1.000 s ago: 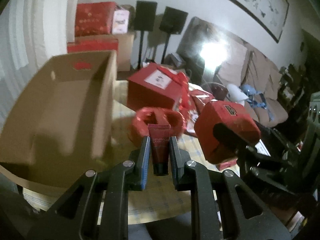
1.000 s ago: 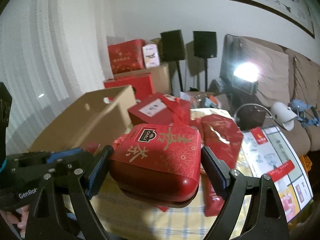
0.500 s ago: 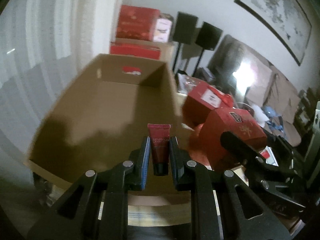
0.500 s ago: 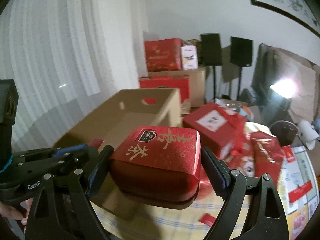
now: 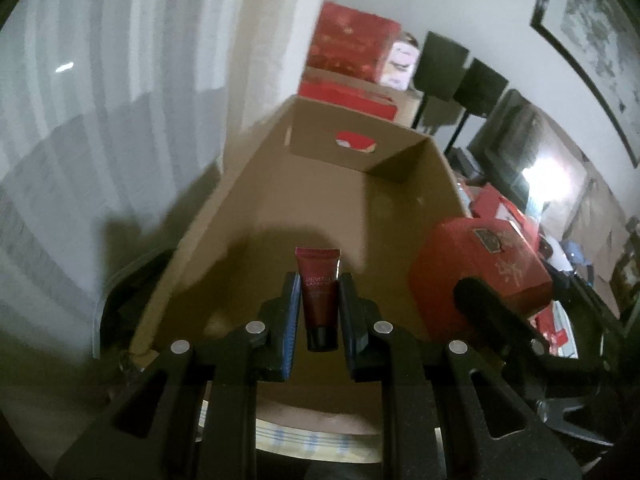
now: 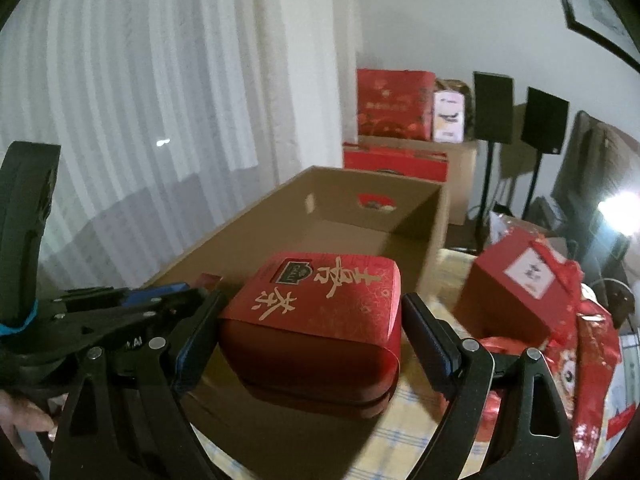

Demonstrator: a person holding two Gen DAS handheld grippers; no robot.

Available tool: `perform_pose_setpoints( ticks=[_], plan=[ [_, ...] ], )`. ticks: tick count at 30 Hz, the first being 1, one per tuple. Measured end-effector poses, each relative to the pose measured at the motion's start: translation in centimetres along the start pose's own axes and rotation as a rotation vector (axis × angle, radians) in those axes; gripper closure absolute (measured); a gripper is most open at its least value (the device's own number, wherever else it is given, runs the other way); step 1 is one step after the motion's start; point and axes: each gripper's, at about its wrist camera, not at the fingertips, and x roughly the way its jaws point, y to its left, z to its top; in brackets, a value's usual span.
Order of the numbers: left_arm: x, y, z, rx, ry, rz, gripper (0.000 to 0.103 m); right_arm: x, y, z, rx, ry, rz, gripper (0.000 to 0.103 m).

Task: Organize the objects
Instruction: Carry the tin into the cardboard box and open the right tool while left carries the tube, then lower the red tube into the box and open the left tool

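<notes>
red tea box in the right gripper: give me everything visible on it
The red tea box is a rounded, glossy dark-red case wrapped in a brighter red paper sleeve with gold characters, a floral pattern and a dark brand badge. It is clamped level by its two sides between the wide-set jaws of the right hand-held gripper, held off the checked tablecloth, beside the open cardboard box.
</notes>
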Motion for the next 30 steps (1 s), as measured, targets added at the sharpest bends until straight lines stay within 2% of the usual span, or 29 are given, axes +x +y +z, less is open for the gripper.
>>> perform_pose_setpoints(
  ticks=[8, 11, 14, 17, 20, 23, 30],
  plan=[
    [0.9, 2.9, 0.6, -0.045, 0.013, 0.003, 0.085, 3.8, 2.6, -1.0, -0.076, 0.106, 0.005, 0.015],
    [1.2, 3.6, 0.8, -0.058, 0.017, 0.002, 0.085, 4.1, 3.8, -0.9, -0.144, 0.123, -0.024, 0.015],
    [1.5, 3.9, 0.9, -0.065, 0.026, -0.003, 0.085, 5.1, 4.7, -1.2, -0.203, 0.189, -0.07, 0.014],
    [1.6, 4.0, 0.9, -0.06, 0.033, -0.004, 0.085, 5.9, 5.3, -1.8, -0.227, 0.253, -0.081, 0.014],
    [1.8, 4.1, 0.8, -0.059, 0.039, -0.006, 0.085, 6.1, 5.1, -1.9, -0.208, 0.269, -0.095, 0.015],
    [2.0, 4.2, 0.6, -0.055, 0.049, -0.007, 0.085, 6.0, 5.2, -1.8, -0.221, 0.253, -0.115, 0.016],
    [2.6, 3.9, 0.6, -0.04, 0.067, -0.01, 0.085, 3.5, 4.4, -0.6, -0.188, 0.194, -0.103, 0.015]
  ],
)
